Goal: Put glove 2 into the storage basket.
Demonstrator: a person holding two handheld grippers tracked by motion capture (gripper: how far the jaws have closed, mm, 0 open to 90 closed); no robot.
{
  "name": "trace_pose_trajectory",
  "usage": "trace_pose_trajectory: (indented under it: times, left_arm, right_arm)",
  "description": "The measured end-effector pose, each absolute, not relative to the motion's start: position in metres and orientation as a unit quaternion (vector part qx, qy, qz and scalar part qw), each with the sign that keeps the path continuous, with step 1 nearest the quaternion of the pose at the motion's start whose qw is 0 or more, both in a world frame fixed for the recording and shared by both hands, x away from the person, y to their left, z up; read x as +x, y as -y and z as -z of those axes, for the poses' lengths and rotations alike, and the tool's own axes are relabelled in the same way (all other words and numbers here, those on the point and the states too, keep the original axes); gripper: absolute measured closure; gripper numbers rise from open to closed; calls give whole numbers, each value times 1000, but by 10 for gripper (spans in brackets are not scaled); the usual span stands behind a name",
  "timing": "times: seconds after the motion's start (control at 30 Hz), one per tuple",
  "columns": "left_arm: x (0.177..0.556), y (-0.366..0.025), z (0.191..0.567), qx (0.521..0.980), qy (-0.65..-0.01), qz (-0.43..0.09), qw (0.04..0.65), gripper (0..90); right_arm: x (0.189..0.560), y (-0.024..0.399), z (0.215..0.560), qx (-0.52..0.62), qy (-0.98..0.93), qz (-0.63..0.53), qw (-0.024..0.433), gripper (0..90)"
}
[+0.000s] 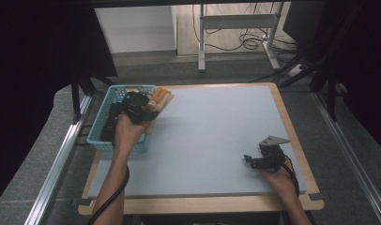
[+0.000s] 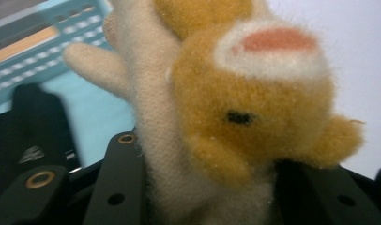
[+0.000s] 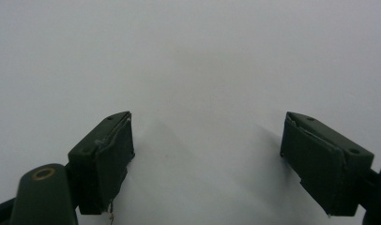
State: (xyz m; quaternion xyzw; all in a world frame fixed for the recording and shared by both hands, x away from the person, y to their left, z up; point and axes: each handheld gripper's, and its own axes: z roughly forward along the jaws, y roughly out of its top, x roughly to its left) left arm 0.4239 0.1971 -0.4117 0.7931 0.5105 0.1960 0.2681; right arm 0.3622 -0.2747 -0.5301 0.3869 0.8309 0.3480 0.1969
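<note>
Right hand (image 1: 280, 180): at the near right of the table, wrist coming in from the bottom edge of the high view.
Right gripper (image 1: 255, 161): resting low over the mat, grey three-cornered plate on top, cable trailing back along the wrist. In the right gripper view (image 3: 207, 159) its two black jaws stand wide apart with bare mat between them; released, grasping nothing.
Mat (image 1: 212, 140): pale grey-blue sheet covering most of the wooden table (image 1: 301, 154); bare across its middle and right.
Left forearm (image 1: 114, 178): reaches from the near edge up the left side of the table, cable running beside it.
Left gripper (image 1: 139, 107): held above the right rim of the basket, at the far left corner of the mat. In the left gripper view (image 2: 202, 206) its jaws are clenched on the lower body of the plush toy.
Plush toy (image 2: 235, 108): orange and cream soft animal with a pink patch on white and a small black stitched eye; clamped between the left jaws. In the high view (image 1: 159, 99) it sticks out just past the gripper, over the boundary between basket and mat, clear of both as far as can be told.
Basket (image 1: 104, 126): light blue lattice plastic, at the table's left edge, dark items inside; their kind cannot be told.
Background: grey floor beyond the table, with a white metal frame (image 1: 235, 28) and loose cables.
</note>
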Motion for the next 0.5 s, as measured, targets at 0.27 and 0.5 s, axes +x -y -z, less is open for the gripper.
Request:
trace_pose_trajectory:
  times: [0.27,0.5]
  left_arm:
    - [434,-237,420,767,-559,-198,246,585]
    - [451,-254,440,756,-590,-181,218,580]
  right_arm:
    - [362,275,530,387,-831,-348,197,171]
    - [362,275,530,387,-831,-348,197,172]
